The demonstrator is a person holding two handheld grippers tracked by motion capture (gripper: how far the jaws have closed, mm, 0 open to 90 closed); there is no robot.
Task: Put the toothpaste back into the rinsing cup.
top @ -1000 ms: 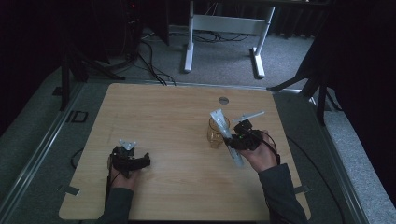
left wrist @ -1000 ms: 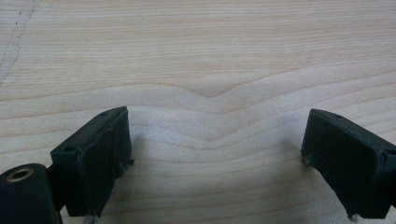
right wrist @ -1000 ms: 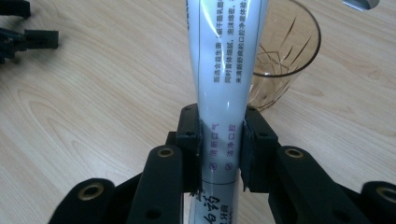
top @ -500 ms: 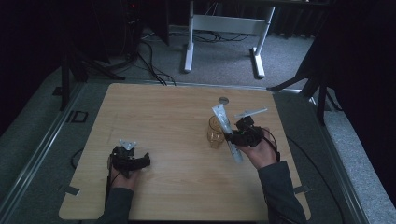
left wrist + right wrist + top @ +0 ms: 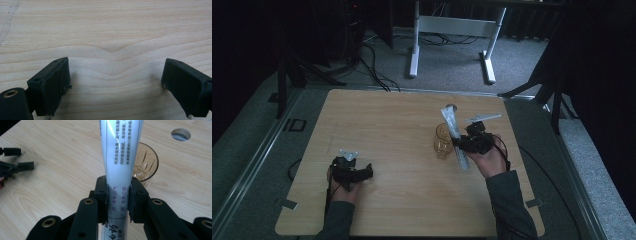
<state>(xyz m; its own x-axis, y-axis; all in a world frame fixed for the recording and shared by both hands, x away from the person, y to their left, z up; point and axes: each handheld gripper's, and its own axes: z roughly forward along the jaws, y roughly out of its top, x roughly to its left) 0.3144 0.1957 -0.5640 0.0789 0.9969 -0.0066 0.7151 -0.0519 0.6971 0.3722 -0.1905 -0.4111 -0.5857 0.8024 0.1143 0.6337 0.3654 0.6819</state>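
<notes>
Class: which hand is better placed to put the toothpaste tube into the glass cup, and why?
Right. The right tool is shut on the toothpaste tube, right beside the glass cup. The left tool is open, far off across the table.

The tube (image 5: 455, 138) stands just right of the glass (image 5: 442, 141) on the table (image 5: 402, 125).

Toothpaste tube (image 5: 120, 157) runs off the frame's top and bottom edges in the right gripper view, hides the left part of the glass (image 5: 146, 162); small print unreadable.
</notes>
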